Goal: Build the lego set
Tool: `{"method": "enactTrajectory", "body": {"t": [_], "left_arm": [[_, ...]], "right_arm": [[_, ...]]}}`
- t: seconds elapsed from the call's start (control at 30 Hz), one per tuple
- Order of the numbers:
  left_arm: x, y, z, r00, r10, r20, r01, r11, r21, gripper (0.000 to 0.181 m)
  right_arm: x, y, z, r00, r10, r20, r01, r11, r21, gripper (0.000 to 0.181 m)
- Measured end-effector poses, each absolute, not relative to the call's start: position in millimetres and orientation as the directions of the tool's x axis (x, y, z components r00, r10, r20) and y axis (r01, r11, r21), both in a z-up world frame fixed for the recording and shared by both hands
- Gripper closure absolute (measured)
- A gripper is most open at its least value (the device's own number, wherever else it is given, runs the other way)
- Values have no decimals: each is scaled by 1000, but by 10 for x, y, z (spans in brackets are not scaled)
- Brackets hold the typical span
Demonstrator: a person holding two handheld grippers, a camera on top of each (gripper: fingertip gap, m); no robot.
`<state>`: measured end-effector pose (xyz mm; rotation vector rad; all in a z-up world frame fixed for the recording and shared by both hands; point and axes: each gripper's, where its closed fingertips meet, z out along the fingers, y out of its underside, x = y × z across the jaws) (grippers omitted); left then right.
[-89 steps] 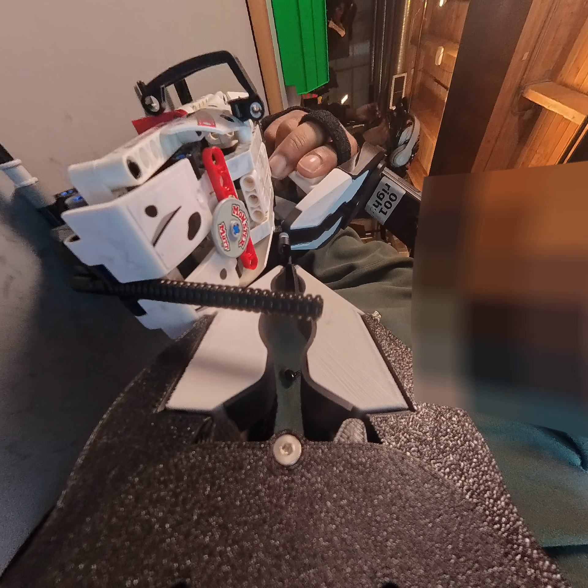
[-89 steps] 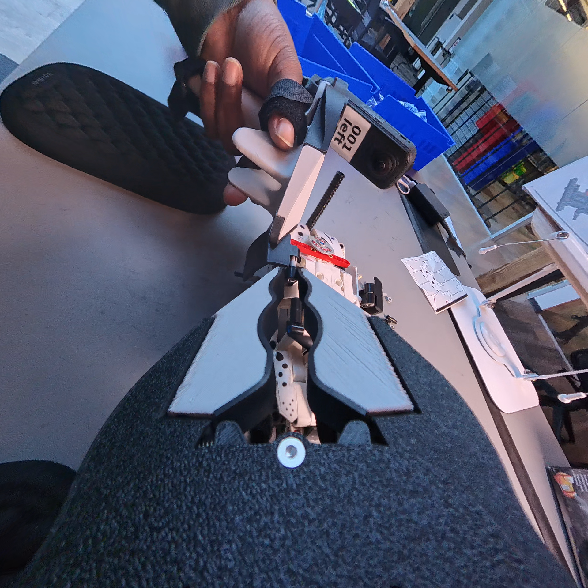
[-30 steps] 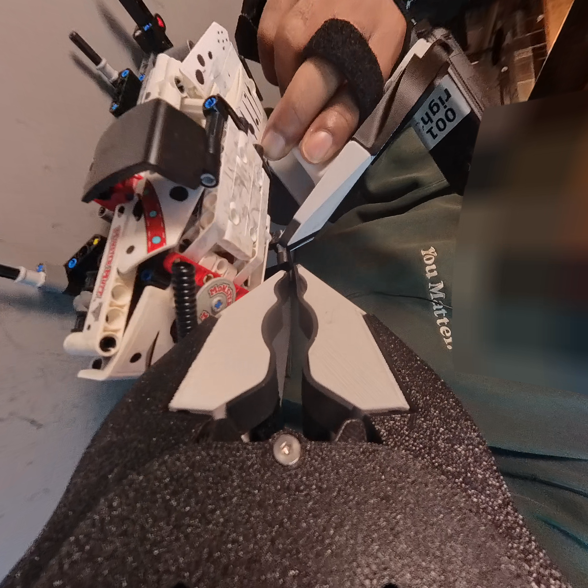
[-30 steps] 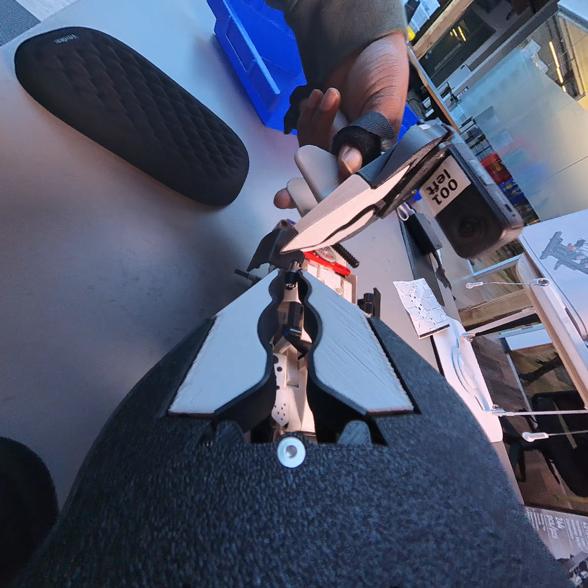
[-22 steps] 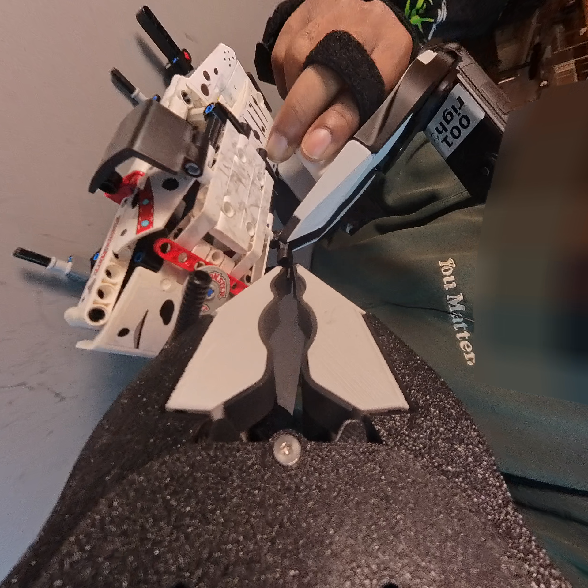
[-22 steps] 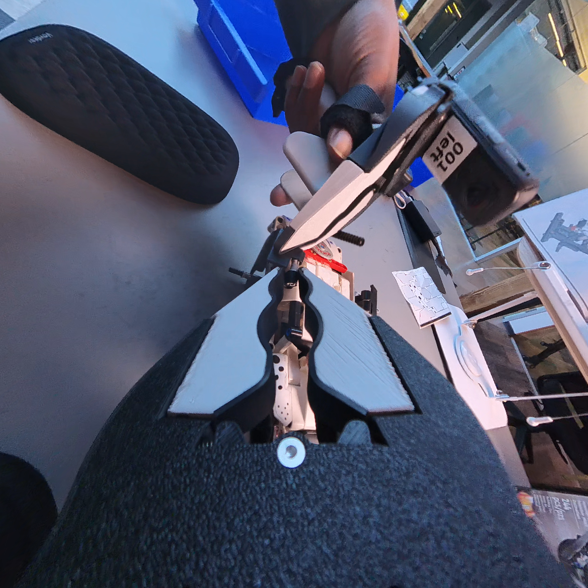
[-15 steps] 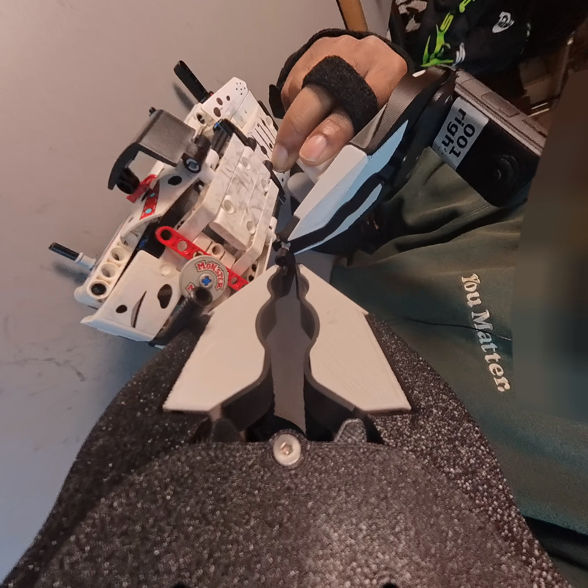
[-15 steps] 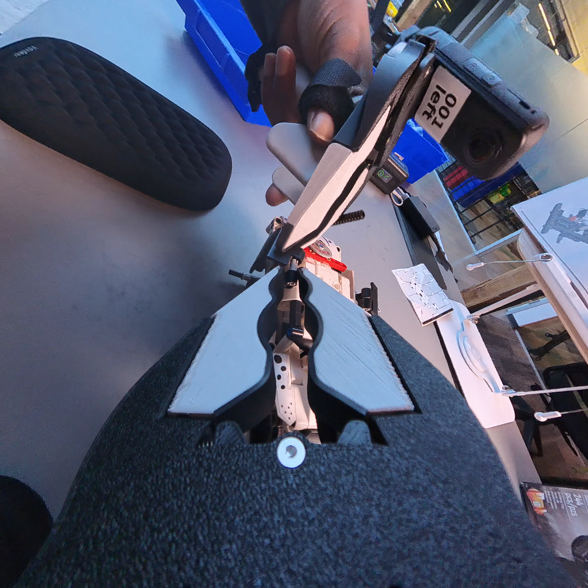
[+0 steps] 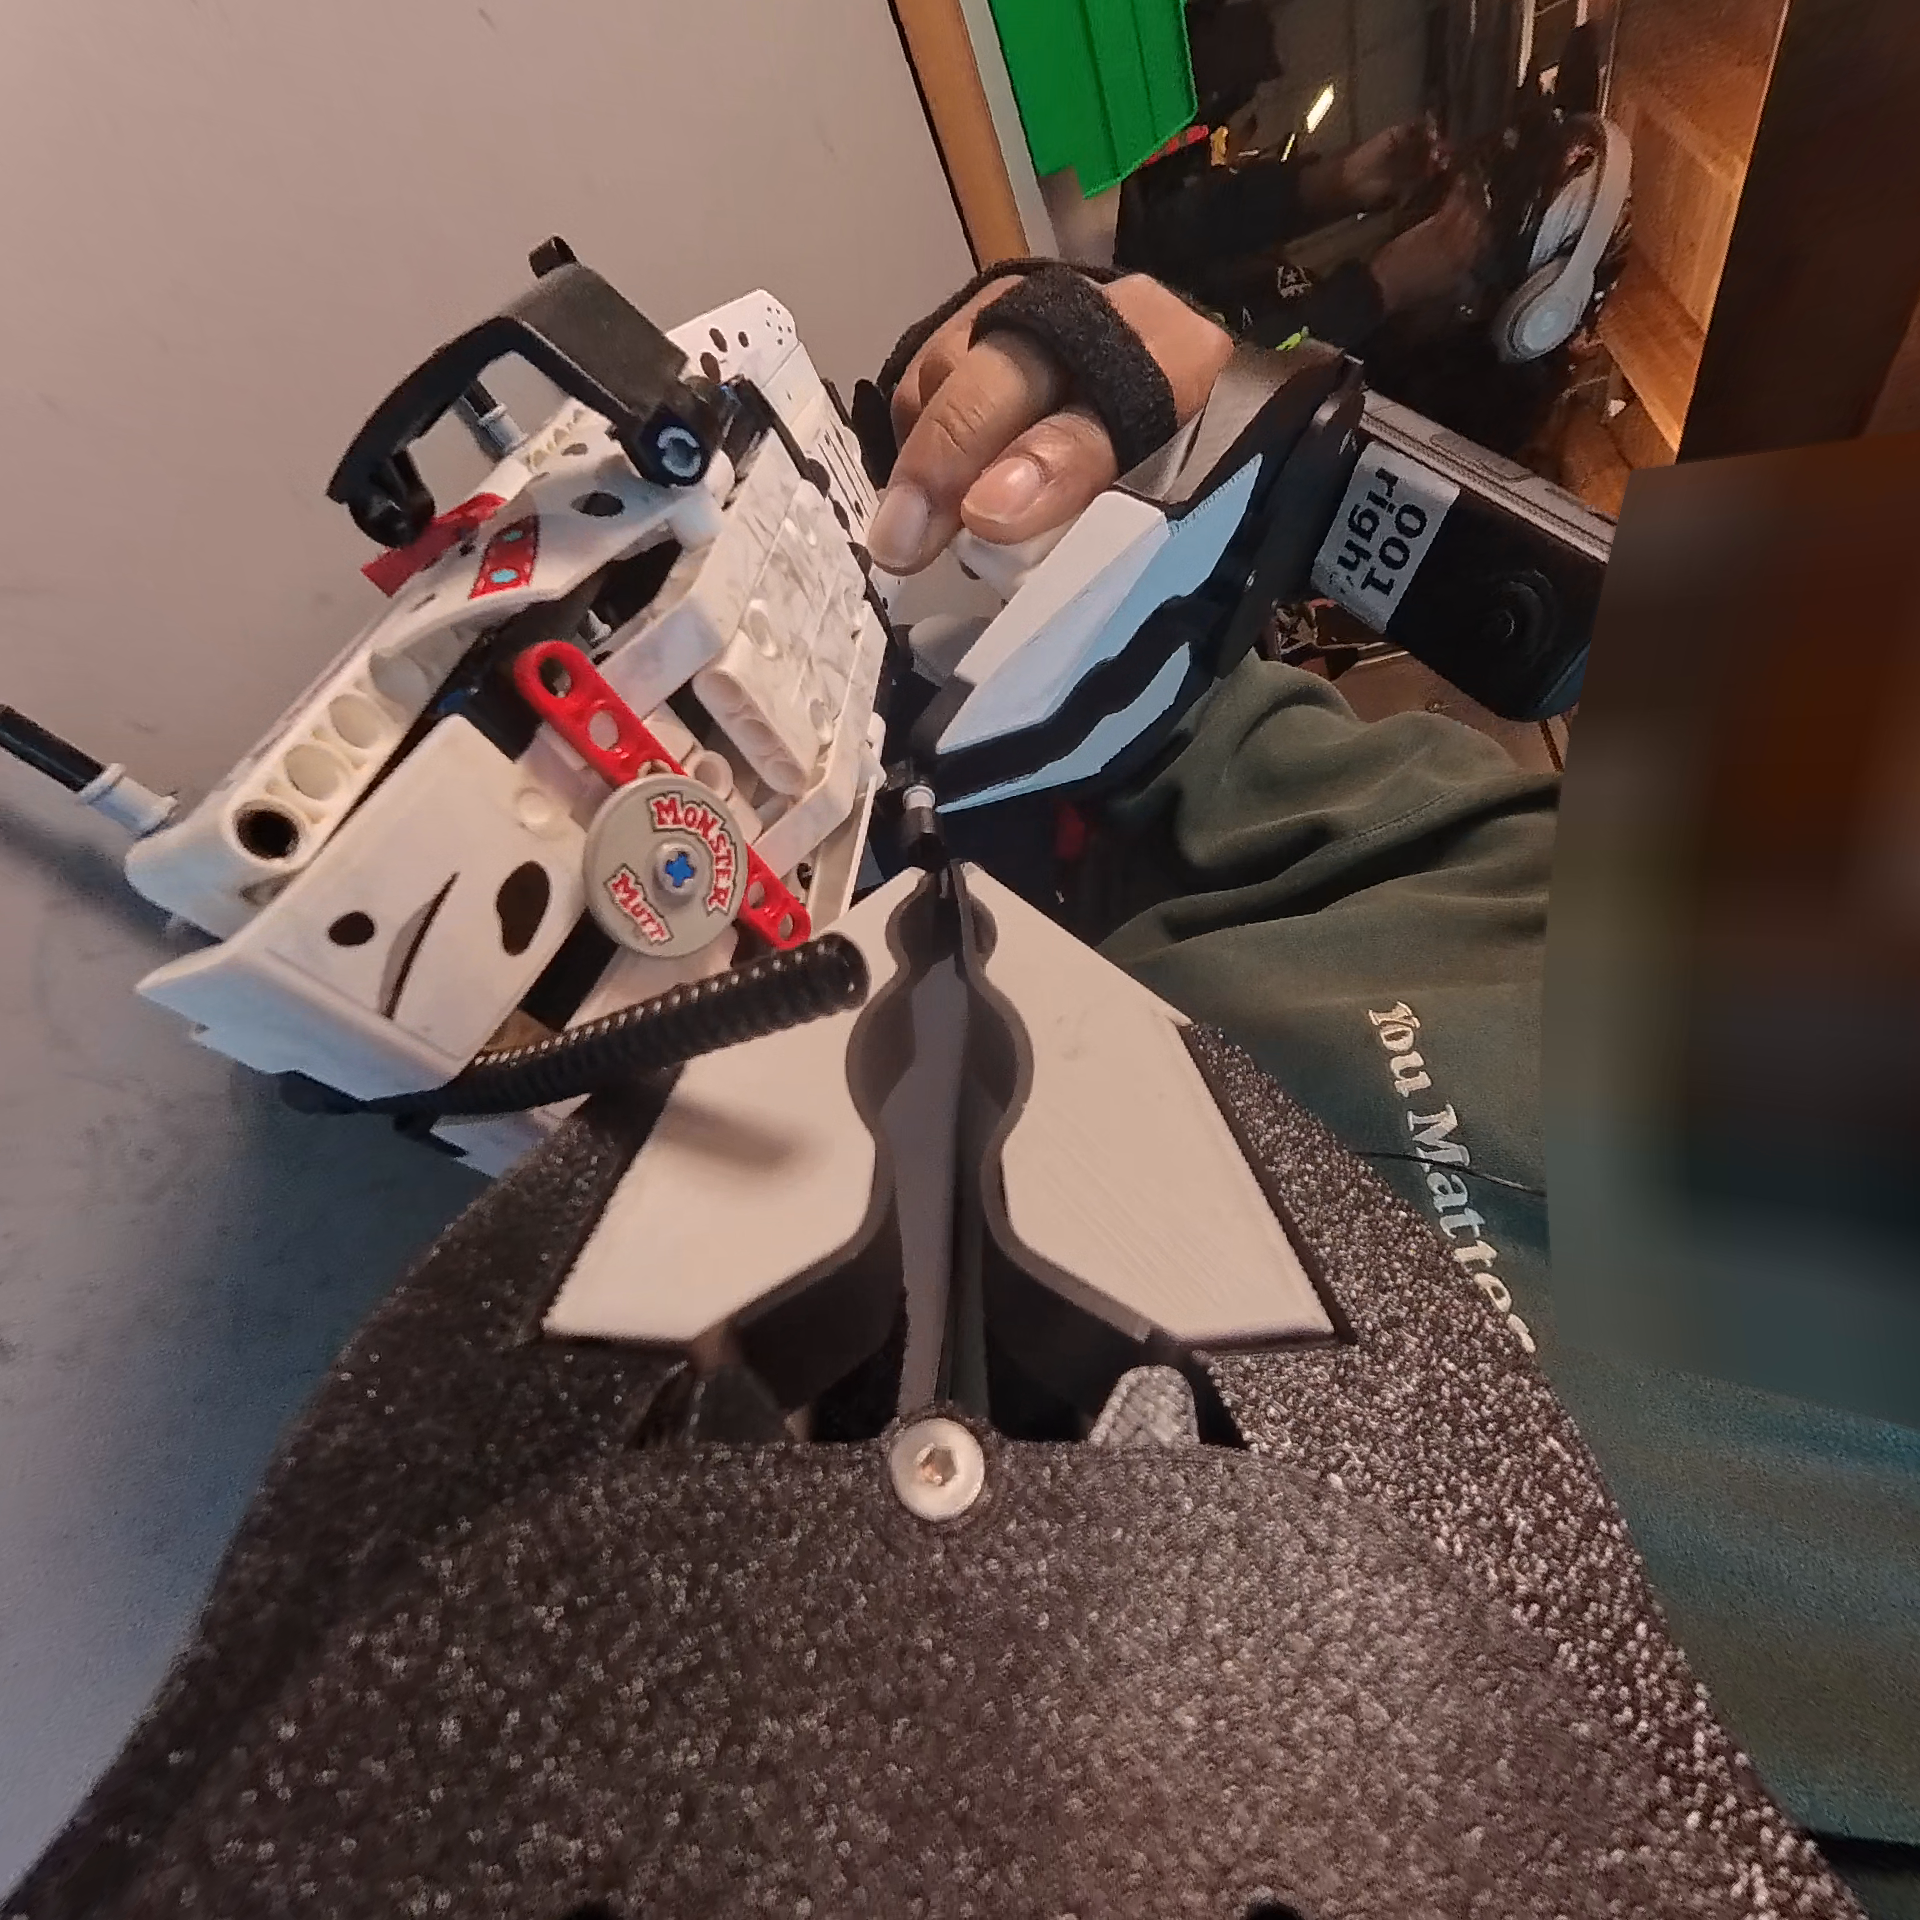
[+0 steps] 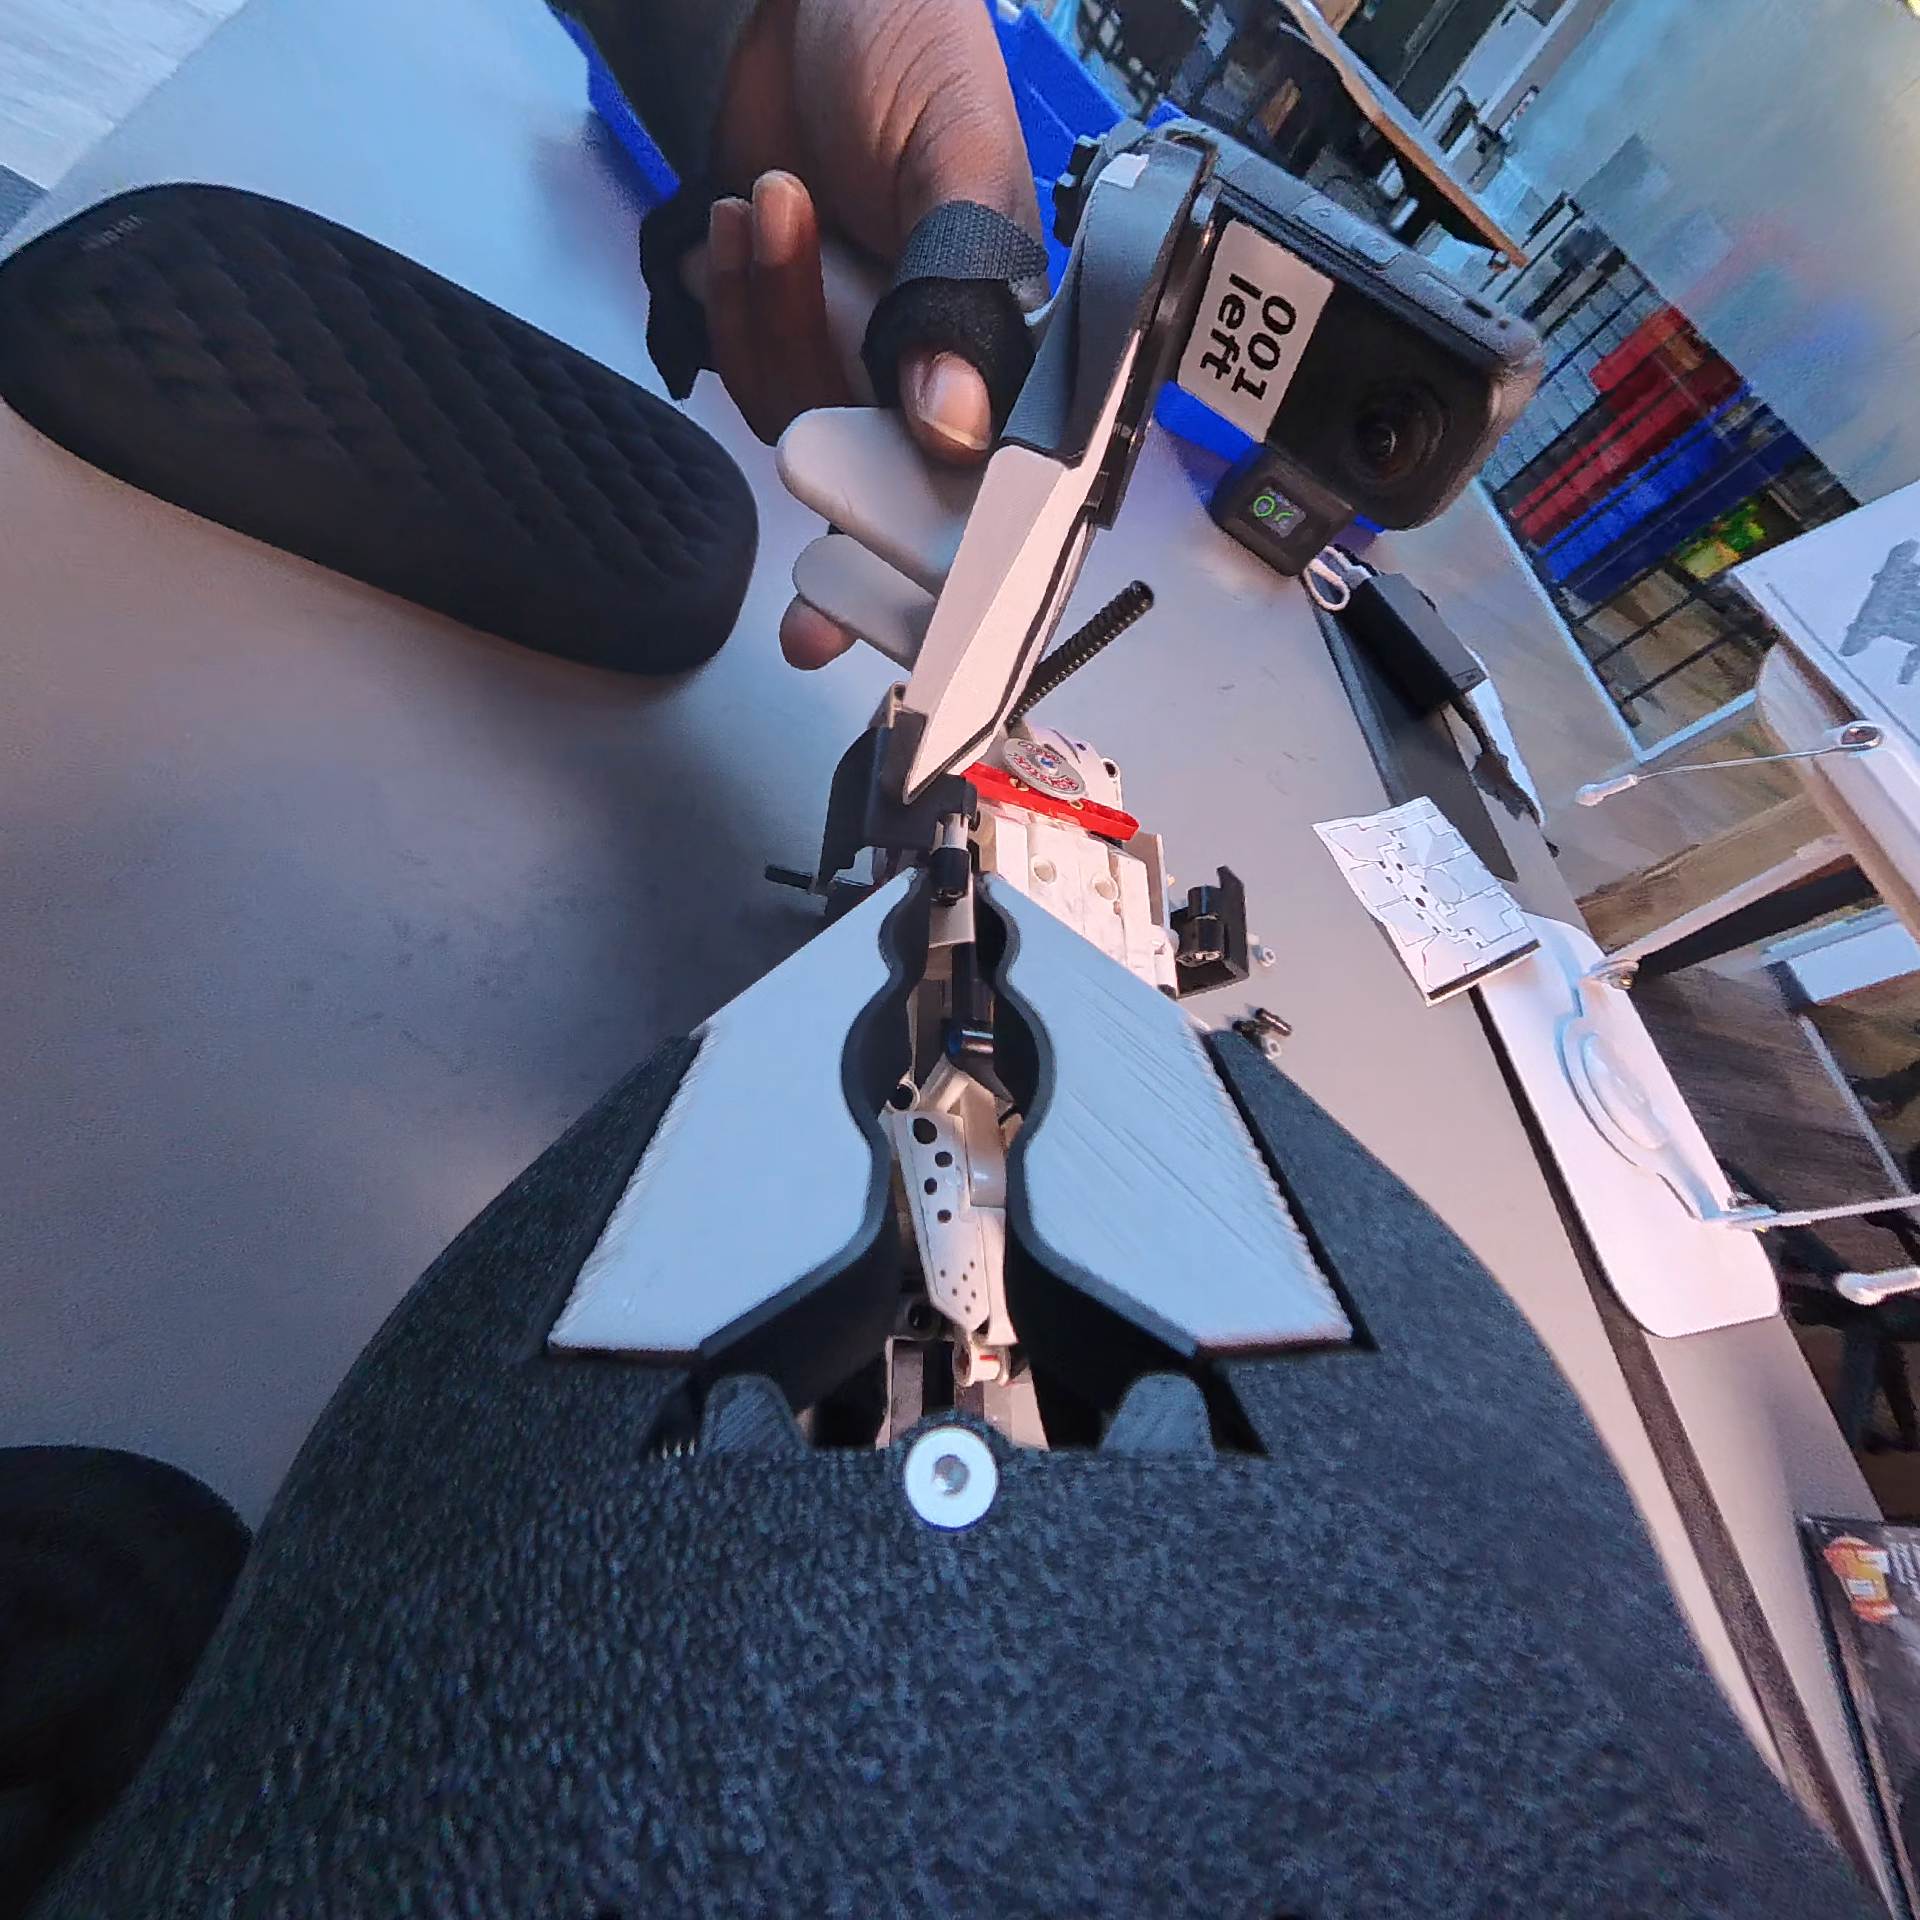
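Observation:
The white lego model (image 9: 499,790), with a red beam, a round grey disc and a black ribbed hose (image 9: 675,1018), is held off the grey table. My right gripper (image 10: 951,883) is shut on it, and the model's white body (image 10: 956,1174) shows between its jaws. It also shows in the left wrist view (image 9: 935,758), held by a hand. My left gripper (image 9: 940,873) is shut on a small black pin (image 9: 920,821) at the model's edge, tip to tip with the right gripper. In the right wrist view the left gripper (image 10: 925,769) comes down from above onto the model's top.
On the table (image 10: 312,883) lie a black padded wrist rest (image 10: 364,416), a sticker sheet (image 10: 1423,894), a white tray (image 10: 1631,1164), a small loose black piece (image 10: 1262,1023) and a black adapter (image 10: 1413,634). Blue bins (image 10: 1039,94) stand behind. A person's green sweatshirt (image 9: 1351,883) is close on the right. Both grippers' tips are close together, under 4 cm apart.
The model has been turned so that its side with the round disc faces the left camera again. The left gripper has swung more upright above the model. Both grips are unchanged.

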<state>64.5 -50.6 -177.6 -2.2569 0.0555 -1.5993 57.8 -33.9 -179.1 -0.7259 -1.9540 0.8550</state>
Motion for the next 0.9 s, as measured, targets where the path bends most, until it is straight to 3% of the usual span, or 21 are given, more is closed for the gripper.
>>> {"method": "enactTrajectory", "body": {"t": [0.23,0.57,0.87,0.9], "left_arm": [[655,-516,-1785,353,-241,904,128,-945,-302,181],[656,-540,-1804,356,-264,896,-82,-965,-251,181],[602,-485,-1797,385,-328,863,-83,-943,-322,181],[600,-496,-1771,381,-337,861,-70,-939,-337,175]], "right_arm": [[572,-359,-1796,-527,731,435,160,588,-793,178],[561,-394,-1788,-547,706,449,103,589,-802,179],[521,-325,-1787,-502,743,443,132,572,-810,177],[513,-315,-1778,-487,751,445,133,568,-812,177]]}}
